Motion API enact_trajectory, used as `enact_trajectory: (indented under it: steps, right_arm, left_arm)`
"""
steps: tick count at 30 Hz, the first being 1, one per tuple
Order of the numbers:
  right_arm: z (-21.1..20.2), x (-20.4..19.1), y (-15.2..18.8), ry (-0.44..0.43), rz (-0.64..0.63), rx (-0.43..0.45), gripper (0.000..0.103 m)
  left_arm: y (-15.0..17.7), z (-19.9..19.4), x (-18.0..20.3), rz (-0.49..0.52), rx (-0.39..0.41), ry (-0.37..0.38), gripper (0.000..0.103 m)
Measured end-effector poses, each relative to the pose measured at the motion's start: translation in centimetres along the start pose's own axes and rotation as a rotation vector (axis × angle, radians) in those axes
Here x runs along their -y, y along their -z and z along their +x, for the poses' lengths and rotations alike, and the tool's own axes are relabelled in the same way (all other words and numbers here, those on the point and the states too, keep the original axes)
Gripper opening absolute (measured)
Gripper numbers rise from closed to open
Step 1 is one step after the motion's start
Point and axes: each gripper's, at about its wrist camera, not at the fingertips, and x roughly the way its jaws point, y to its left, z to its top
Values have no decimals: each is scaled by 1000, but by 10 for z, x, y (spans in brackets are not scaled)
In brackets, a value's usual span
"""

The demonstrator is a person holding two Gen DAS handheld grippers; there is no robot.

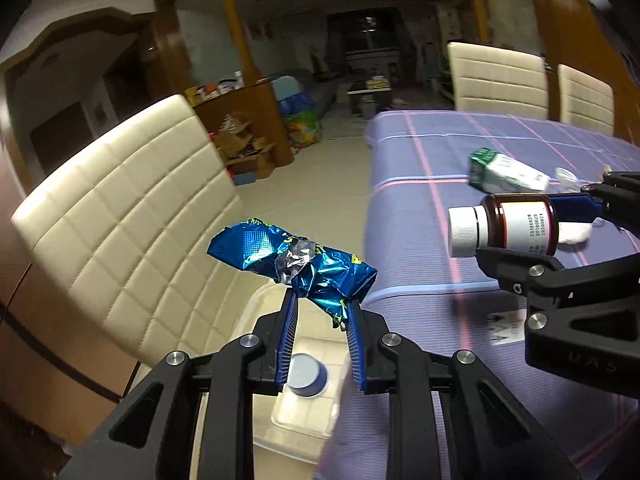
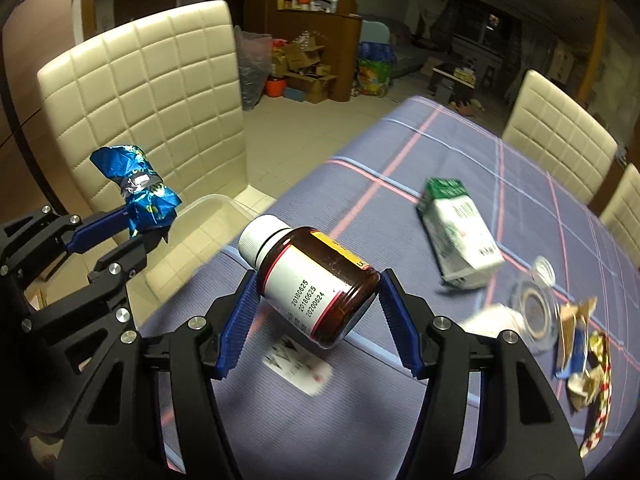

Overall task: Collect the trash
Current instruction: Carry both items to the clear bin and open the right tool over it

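Between my right gripper's (image 2: 318,300) blue ribbed pads sits a brown glass pill bottle with a white cap (image 2: 308,280), clamped at its base, cap pointing to ten o'clock; at nine o'clock my left gripper (image 1: 320,304) pinches a crumpled blue foil wrapper (image 1: 292,260) above a clear plastic bin (image 1: 304,420) on the cream quilted chair (image 1: 120,216); a green-and-white carton (image 2: 456,236) lies at two o'clock on the purple checked tablecloth (image 2: 520,184).
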Motion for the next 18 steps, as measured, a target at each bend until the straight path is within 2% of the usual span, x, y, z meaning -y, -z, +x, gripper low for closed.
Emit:
enact_trajectory:
  steps: [18]
  right_arm:
    - [22,-54,-54,-39,-89,44,62]
  left_arm:
    - [16,23,-74,-107,-54,-110,23]
